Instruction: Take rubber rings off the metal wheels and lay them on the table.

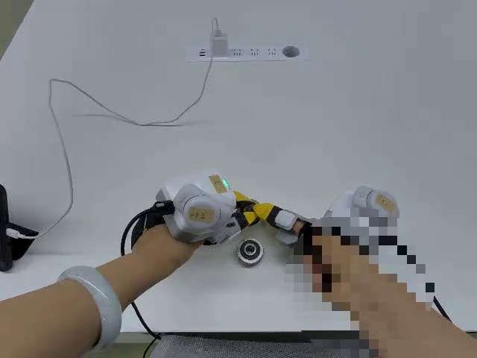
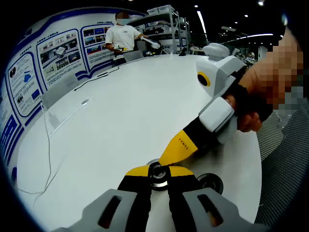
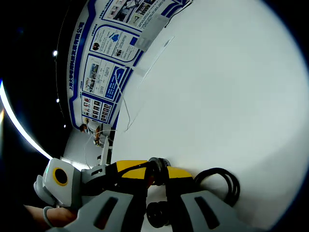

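My left gripper [image 1: 246, 212] is shut on a small metal wheel [image 2: 158, 175], which sits between its yellow tips [image 2: 137, 171] just above the white table [image 1: 335, 119]. My right gripper [image 1: 262, 212] comes in from the right, and its yellow finger [image 2: 181, 145] meets the same wheel [image 3: 157, 167]. Its jaws stand close together on the wheel's rim, where the dark rubber ring sits. A second metal wheel [image 1: 250, 252] with a dark ring lies flat on the table just in front of the grippers, seen as well in the left gripper view [image 2: 210, 182].
A white power strip [image 1: 246, 52] lies at the back, and its white cable [image 1: 67, 149] runs off to the left. A black cable [image 1: 130, 231] loops by my left hand. A dark device [image 1: 6, 227] stands at the left edge. The table's front edge [image 1: 261, 324] is close.
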